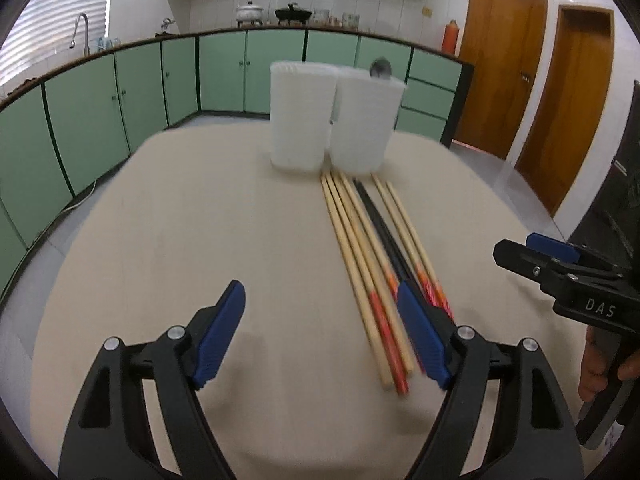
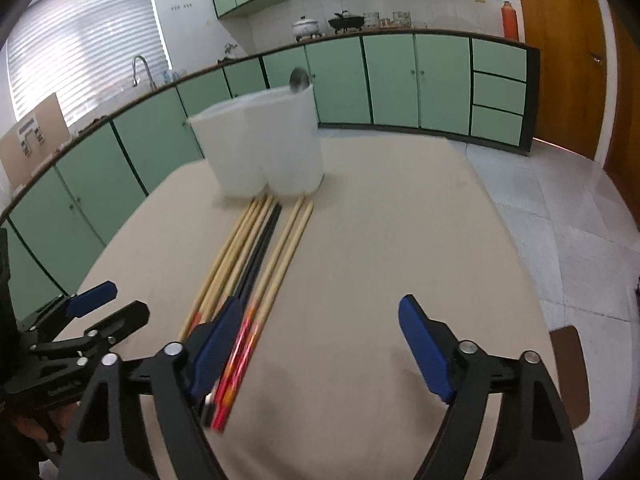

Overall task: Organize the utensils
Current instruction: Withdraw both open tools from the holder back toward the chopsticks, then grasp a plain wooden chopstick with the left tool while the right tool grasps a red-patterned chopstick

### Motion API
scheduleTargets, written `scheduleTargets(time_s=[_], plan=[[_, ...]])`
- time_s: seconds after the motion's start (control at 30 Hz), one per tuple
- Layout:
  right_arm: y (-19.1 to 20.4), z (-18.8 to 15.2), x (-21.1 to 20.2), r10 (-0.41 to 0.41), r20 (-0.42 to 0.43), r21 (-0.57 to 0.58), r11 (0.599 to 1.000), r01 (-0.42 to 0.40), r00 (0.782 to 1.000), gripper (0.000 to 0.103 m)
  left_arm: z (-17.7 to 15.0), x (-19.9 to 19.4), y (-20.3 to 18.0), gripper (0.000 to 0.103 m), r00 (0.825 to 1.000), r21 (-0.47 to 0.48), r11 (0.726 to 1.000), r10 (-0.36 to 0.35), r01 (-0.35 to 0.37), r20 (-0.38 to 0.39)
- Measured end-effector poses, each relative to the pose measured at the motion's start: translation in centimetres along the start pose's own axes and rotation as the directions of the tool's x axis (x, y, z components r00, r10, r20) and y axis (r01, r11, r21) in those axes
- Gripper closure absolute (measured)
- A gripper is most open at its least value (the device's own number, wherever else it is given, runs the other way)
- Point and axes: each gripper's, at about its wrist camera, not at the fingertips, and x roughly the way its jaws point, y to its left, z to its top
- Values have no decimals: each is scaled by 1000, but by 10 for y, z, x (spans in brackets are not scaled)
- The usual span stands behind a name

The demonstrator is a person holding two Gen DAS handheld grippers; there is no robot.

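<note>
Both claws — left claw, right claw — stand released and hold nothing; chopsticks lie on the surface before two white containers. Better pinch one pair near its painted ends — not the whole bundle.

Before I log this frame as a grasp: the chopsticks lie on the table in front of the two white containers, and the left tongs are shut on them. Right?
Not quite. The chopsticks do lie on the table before the two white containers, but the left tongs are open and grip nothing, as the left wrist view shows.
</note>
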Motion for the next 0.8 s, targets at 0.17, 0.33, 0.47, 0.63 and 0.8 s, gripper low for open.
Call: scheduleTargets(time_s=[0.17, 0.33, 0.47, 0.63, 0.8], plan=[[13, -29, -10, 33, -47, -19, 999, -34, 998, 39, -19, 1, -5, 28, 998, 22, 1000, 9, -8, -55], [29, -50, -17, 61, -86, -63, 996, -66, 994, 43, -28, 2, -6, 33, 995, 22, 1000, -2, 4, -96], [37, -57, -15, 57, -106, -96, 993, -68, 993, 45, -29, 5, -12, 34, 994, 26, 1000, -8, 11, -110], [42, -61, -10, 33, -112, -111, 993, -46, 993, 46, -32, 9, -17, 34, 993, 40, 999, -4, 9, -118], [40, -60, -6, 7, -119, -107, 994, -19, 993, 48, -31, 12, -19, 34, 994, 41, 999, 4, 0, -114]])
